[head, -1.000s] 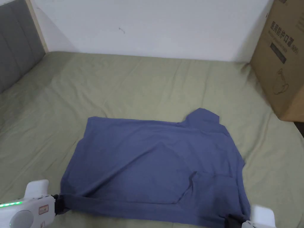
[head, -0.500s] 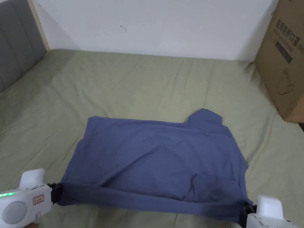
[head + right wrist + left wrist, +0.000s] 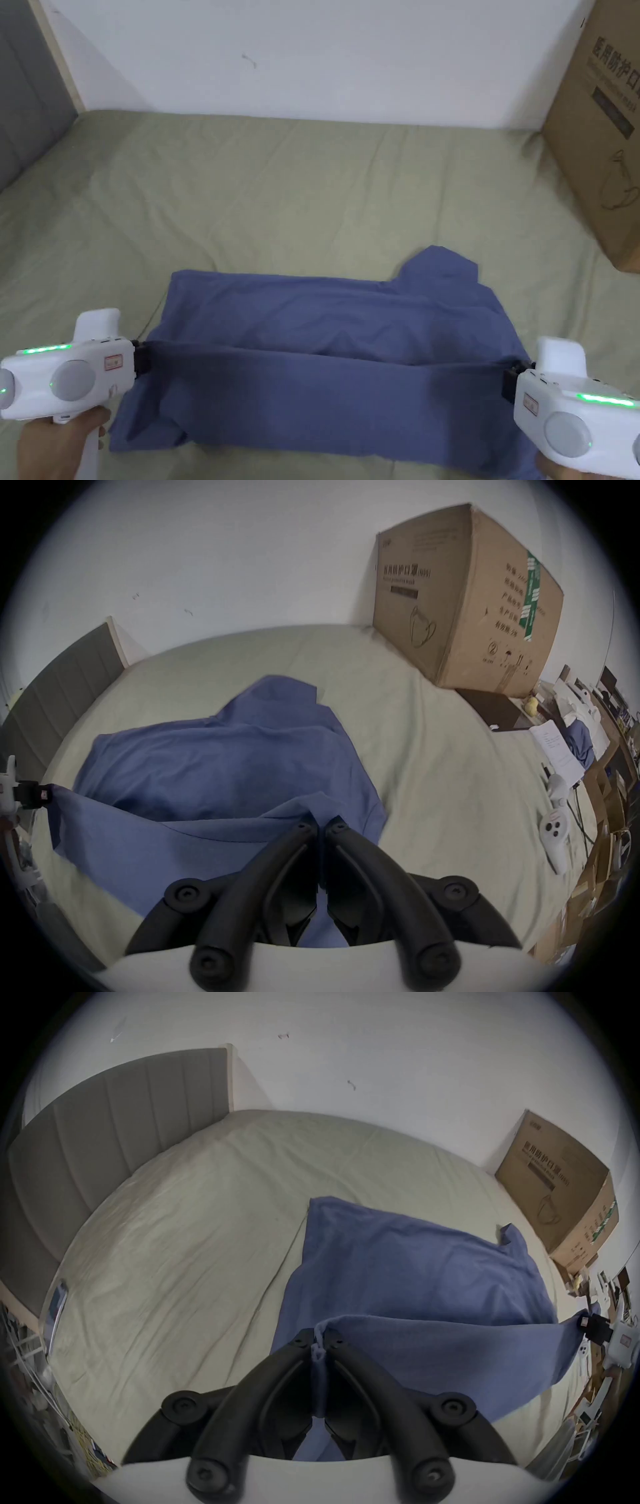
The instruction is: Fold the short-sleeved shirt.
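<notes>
- The blue short-sleeved shirt (image 3: 325, 350) lies on the green bed sheet (image 3: 281, 181), well to the left of the cardboard box (image 3: 603, 131) that stands at the bed's right edge.
- The shirt's near edge is lifted off the sheet and stretched taut between the two tools; its far part, on the side toward the box and wall, rests flat.
- The left hand-held gripper (image 3: 319, 1343) has its jaws pressed together on the left corner of that raised edge, on the side farthest from the box.
- The right hand-held gripper (image 3: 321, 823) is clamped on the opposite corner, the one nearer the box.
- A hand (image 3: 53, 447) grips the left tool from below.
- A grey headboard (image 3: 104, 1130) stands across the bed from the box.
</notes>
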The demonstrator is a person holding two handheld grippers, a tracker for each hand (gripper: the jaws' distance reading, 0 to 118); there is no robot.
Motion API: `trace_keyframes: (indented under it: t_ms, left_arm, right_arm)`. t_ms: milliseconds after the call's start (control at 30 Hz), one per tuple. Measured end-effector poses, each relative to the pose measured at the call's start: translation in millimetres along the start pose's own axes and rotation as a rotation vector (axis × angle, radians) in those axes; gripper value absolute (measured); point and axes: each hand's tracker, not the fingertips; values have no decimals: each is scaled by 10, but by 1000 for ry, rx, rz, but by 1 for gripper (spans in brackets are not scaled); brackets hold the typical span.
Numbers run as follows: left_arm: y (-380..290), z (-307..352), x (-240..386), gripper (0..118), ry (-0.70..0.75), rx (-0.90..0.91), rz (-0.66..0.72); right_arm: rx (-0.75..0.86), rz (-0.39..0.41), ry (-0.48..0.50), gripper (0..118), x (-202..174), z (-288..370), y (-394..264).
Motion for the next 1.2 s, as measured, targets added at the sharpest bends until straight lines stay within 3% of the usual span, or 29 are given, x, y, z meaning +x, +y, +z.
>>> trace_keyframes:
  t_ms: [100,200,333,367,433,467,500,533,567,900,1033,1067,1100,1167,1200]
  left_arm:
    - [16,-318,60,4,17,-75,-36]
    - [-6,-736,-15,4,51,-131,-57]
    - [-62,-758,-11,8,52,-115,-37]
    - [-55,-708,-18,13,49,-112,-37]
    - [-26,-608,-36,44,33,-111,-23]
    - [-4,-542,-32,61,19,-114,7]
    - [14,-446,-29,74,-1,-107,44]
    - [30,-350,-20,78,-24,-77,63]
    - [60,-206,6,78,-47,-25,74]
    - [130,1444,570,78,-89,480,-87]
    - [-52,1796,727,76,-75,610,-169]
    - [-124,1861,769,73,-64,643,-187]
    - [-202,1926,803,58,-66,671,-190]
    - [-309,1991,842,1,-88,671,-195]
    - [-366,2017,838,0,-103,671,-186]
  right_arm:
    - [-72,-2,-24,2,-14,-320,-4]
    - [-163,-68,-12,2,65,-663,-82]
    - [-181,-96,-3,2,101,-777,-177]
    - [-177,-95,-7,7,95,-739,-154]
    - [-169,-92,-4,33,78,-615,-95]
    - [-156,-93,6,54,89,-536,-56]
    - [-129,-99,19,82,101,-432,-8]
    - [-98,-105,30,95,110,-336,35]
    - [-47,-109,45,100,108,-181,98]
    - [432,0,48,99,-75,1636,518]
    - [561,35,19,94,-175,2082,412]
    - [583,43,-1,88,-205,2176,368]
    - [602,53,-23,65,-229,2228,328]
    - [629,77,-42,18,-270,2324,244]
    - [631,83,-42,0,-287,2348,184]
